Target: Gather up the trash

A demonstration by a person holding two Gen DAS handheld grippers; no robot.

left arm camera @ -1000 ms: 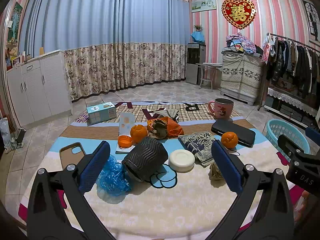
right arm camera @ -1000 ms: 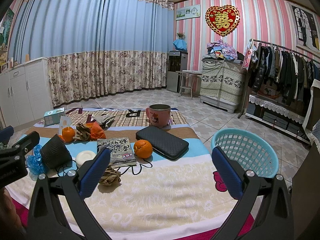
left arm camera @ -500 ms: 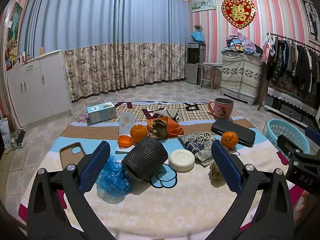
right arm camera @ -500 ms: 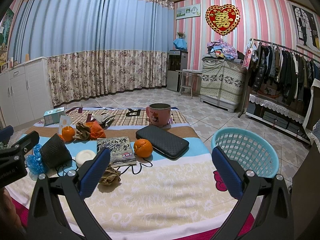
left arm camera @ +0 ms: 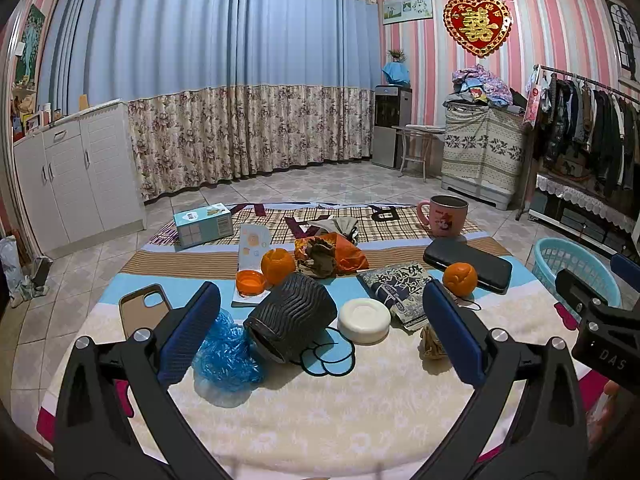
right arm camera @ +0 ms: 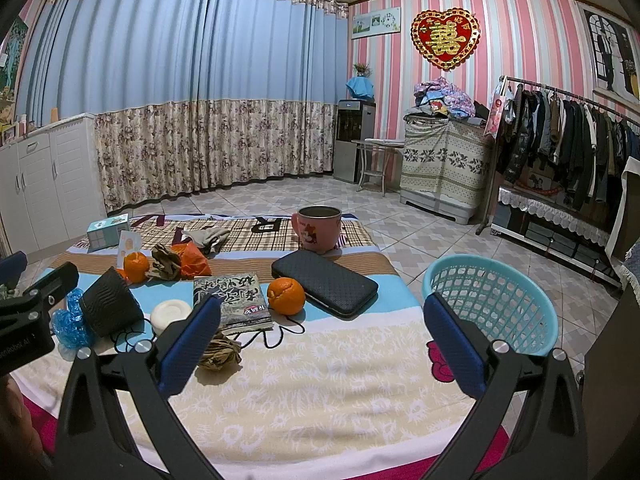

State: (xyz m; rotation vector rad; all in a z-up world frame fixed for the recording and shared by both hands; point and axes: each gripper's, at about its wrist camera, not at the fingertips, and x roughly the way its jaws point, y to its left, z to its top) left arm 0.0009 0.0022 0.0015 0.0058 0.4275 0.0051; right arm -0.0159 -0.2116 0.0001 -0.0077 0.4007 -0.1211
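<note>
Nothing has shifted over the last second: both grippers hang where they were and every item on the table lies as before, so the collecting has not yet begun and no piece has been chosen. The likeliest trash is the crumpled blue plastic [left arm camera: 226, 354], lying at about 7 o'clock from the tipped black ribbed cup [left arm camera: 291, 316] and touching it, just ahead of the left gripper [left arm camera: 320, 334], whose jaws stand wide apart and empty. A brown paper wad [right arm camera: 220, 354] sits near the front edge, beside the right gripper [right arm camera: 322, 346], at 6 o'clock from the printed packet [right arm camera: 230, 298]; that gripper's jaws too are spread and hold nothing. Farther back, at 12 o'clock from the cup, a crumpled orange wrapper [left arm camera: 340, 256] with a brown scrap on it lies next to a half-peeled orange [left arm camera: 277, 266]. The blue basket [right arm camera: 492, 300], standing off the table at 3 o'clock, looks to be where the trash belongs. The plastic should crush easily and may cling to the cup.
</note>
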